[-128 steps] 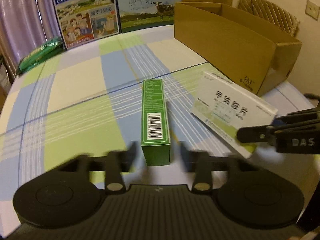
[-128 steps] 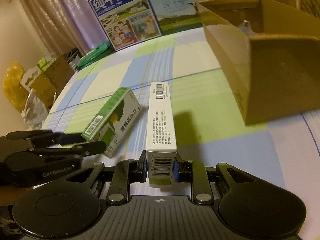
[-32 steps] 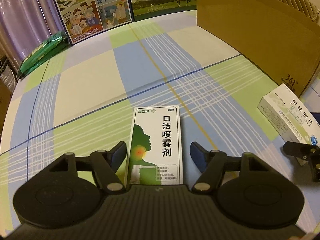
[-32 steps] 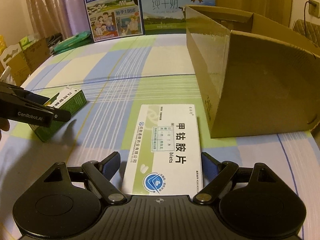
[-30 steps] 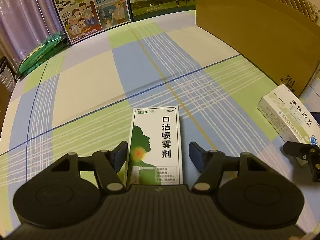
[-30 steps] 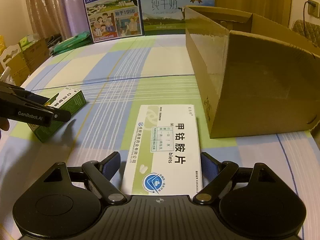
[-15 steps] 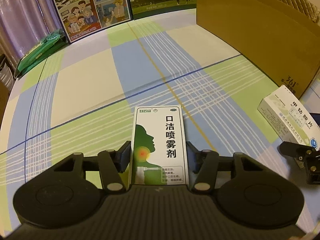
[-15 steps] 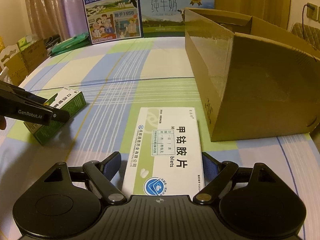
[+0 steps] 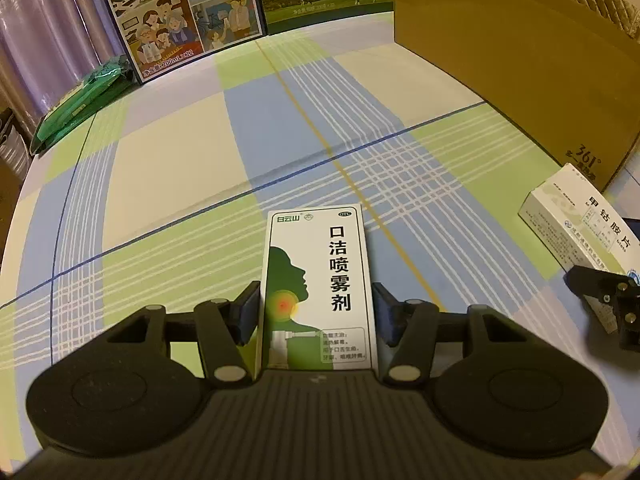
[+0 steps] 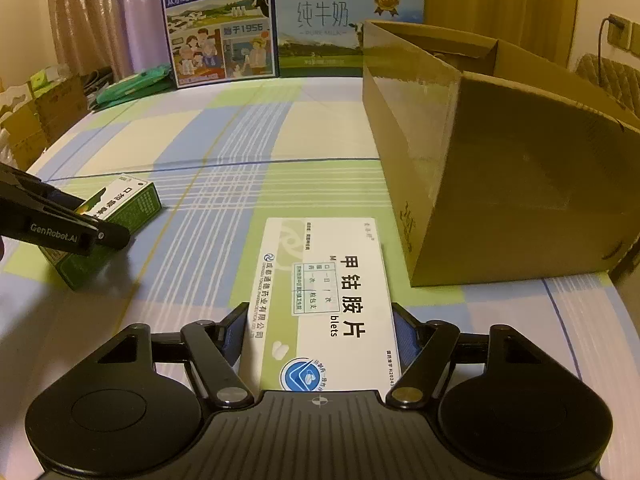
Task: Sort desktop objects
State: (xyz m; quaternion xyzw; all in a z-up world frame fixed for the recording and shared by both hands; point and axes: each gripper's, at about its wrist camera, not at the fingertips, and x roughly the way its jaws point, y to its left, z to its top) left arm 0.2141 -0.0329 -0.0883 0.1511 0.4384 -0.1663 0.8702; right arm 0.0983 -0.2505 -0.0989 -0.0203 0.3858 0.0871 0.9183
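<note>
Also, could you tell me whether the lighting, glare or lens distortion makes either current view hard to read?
Left wrist view: warm dim light, sharp print on the spray box, fisheye bending the tablecloth lines, dark corners. Right wrist view: same yellow cast, tape glare on the carton, tablet box text crisp, soft shadow beneath the left gripper.

Smooth printed card forms the green spray box and white tablet box. Far right, the carton is matt brown corrugated cardboard; the checked tablecloth looks woven.
</note>
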